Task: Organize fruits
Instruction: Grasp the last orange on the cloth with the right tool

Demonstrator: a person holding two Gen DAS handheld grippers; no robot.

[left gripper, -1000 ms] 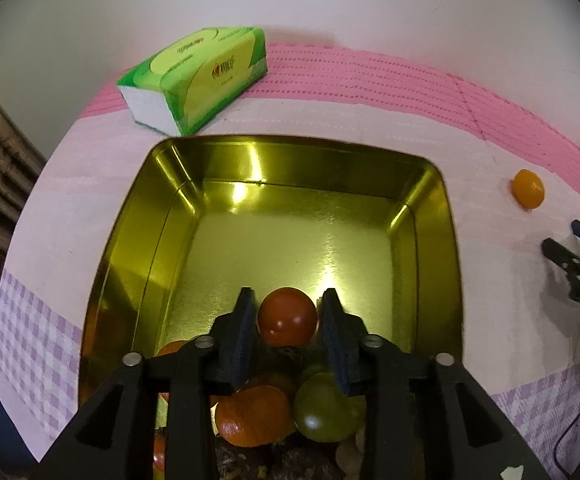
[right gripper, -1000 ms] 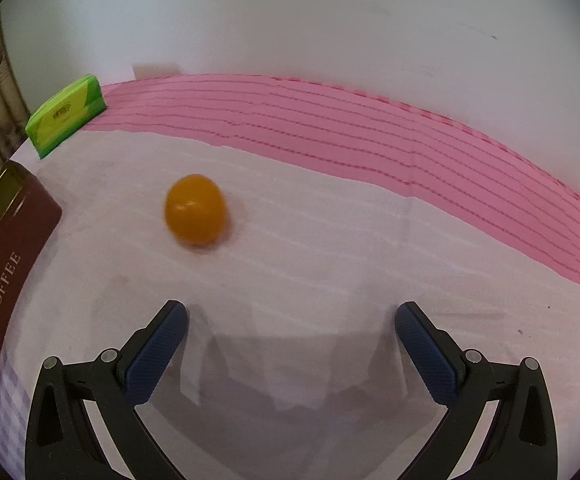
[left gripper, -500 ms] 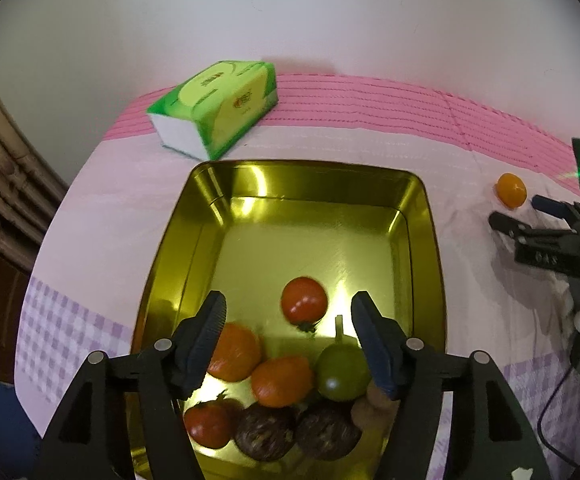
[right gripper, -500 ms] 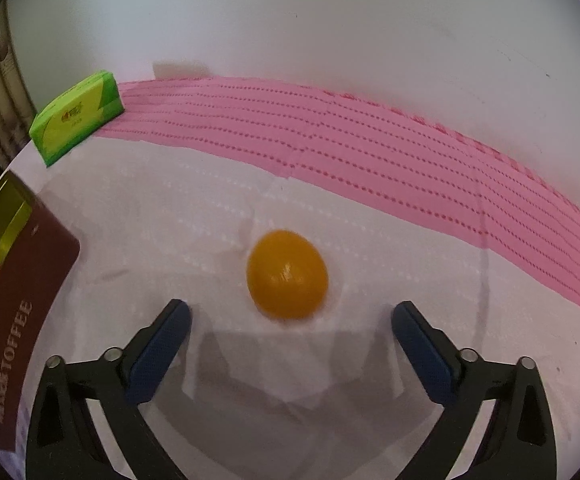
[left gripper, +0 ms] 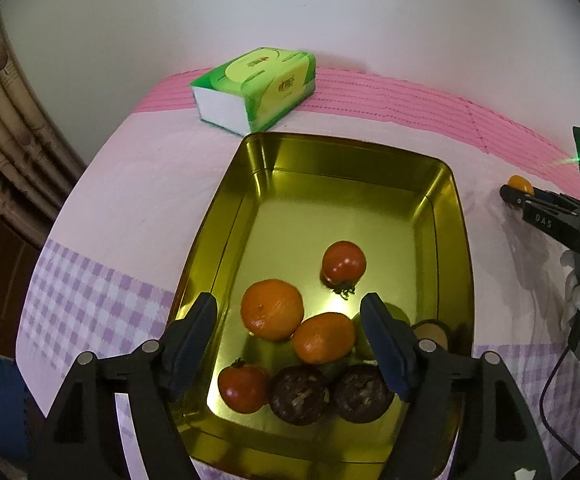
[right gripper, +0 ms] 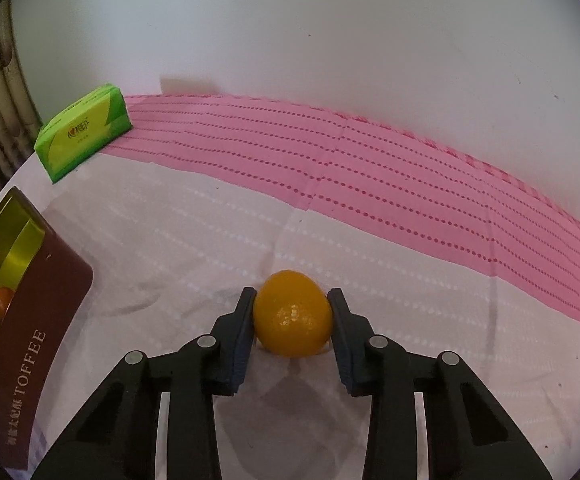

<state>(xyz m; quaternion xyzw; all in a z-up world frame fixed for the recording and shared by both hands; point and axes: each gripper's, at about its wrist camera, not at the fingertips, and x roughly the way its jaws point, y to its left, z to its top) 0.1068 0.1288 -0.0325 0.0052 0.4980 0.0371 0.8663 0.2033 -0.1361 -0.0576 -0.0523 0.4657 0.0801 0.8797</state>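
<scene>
Round red tomato now dropped free onto gold metal tin floor beyond left gripper, jaws empty and spreading, right gripper closing, pads touching both sides of small orange-yellow fruit on white cloth.

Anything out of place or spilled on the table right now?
One small orange fruit sits on the tablecloth, outside the gold tin holding the other fruit. The right gripper jaws are closing on it. Nothing spilled or damaged.
</scene>
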